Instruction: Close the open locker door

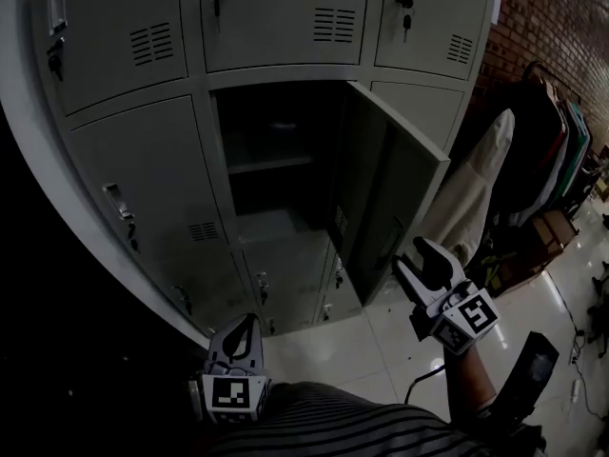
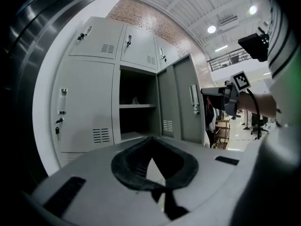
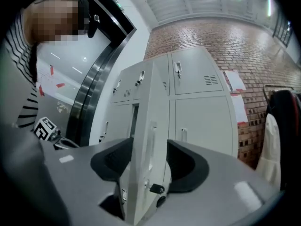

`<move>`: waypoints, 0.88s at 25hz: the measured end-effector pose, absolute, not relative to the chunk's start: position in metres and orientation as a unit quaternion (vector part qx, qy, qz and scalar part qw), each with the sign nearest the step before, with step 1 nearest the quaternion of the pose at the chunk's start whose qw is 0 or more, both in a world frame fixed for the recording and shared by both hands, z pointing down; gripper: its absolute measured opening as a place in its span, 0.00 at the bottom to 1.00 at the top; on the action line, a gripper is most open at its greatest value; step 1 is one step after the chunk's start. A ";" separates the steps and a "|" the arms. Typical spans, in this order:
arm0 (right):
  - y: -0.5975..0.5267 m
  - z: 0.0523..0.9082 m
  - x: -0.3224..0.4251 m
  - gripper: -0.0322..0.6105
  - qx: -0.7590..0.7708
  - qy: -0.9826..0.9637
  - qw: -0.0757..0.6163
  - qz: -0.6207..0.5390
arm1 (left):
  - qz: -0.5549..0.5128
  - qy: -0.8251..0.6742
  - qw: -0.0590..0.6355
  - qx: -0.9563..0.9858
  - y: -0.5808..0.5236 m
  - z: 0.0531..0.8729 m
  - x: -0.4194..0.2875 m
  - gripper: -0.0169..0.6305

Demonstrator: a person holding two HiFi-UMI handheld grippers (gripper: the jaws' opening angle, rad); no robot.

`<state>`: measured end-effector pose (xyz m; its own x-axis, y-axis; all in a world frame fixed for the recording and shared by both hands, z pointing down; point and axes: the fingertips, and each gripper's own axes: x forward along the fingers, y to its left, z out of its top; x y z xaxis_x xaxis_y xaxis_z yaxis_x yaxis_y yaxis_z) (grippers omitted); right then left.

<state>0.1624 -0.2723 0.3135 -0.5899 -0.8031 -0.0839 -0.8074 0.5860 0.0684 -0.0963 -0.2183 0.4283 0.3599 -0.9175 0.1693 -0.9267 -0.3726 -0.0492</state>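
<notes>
The right claw [image 3: 149, 146] stands with its jaws apart, and the free edge of the locker door [image 3: 150, 102] runs up between them. Whether the pads press on the metal cannot be told. A key [image 3: 155, 188] hangs in the lock on that edge, low between the jaws. In the head view this claw [image 1: 424, 267] sits just beside the lower outer corner of the door [image 1: 385, 193], which is swung wide out to the right on its hinges. The locker [image 1: 276, 150] behind it gapes dark, with one shelf [image 1: 271, 163] across it, and the doors around it are shut.

The left claw [image 2: 151, 144] has its jaws together, tips meeting, with nothing between them. It hangs low by the person's body [image 1: 245, 333], well apart from the door and pointing at the open locker.

Coats [image 1: 547, 150] hang to the right along a brick wall [image 1: 552, 17], above a glossy tiled floor [image 1: 366, 355].
</notes>
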 end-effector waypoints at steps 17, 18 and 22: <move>-0.287 0.336 0.105 0.31 -0.368 0.929 0.000 0.020 | 0.093 -0.553 0.051 0.826 -0.261 0.441 -0.119 0.03; -0.286 0.336 0.100 0.31 -0.363 0.931 0.002 0.019 | 0.094 -0.555 0.053 0.825 -0.261 0.442 -0.120 0.03; -0.286 0.334 0.074 0.33 -0.365 0.931 0.005 0.026 | 0.094 -0.561 0.059 0.820 -0.263 0.444 -0.128 0.03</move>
<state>0.0736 -0.2855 0.3342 -0.7335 -0.6791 -0.0292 -0.6796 0.7322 0.0446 -0.1280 -0.2629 0.4442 0.3530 -0.9095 0.2198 -0.9315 -0.3637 -0.0090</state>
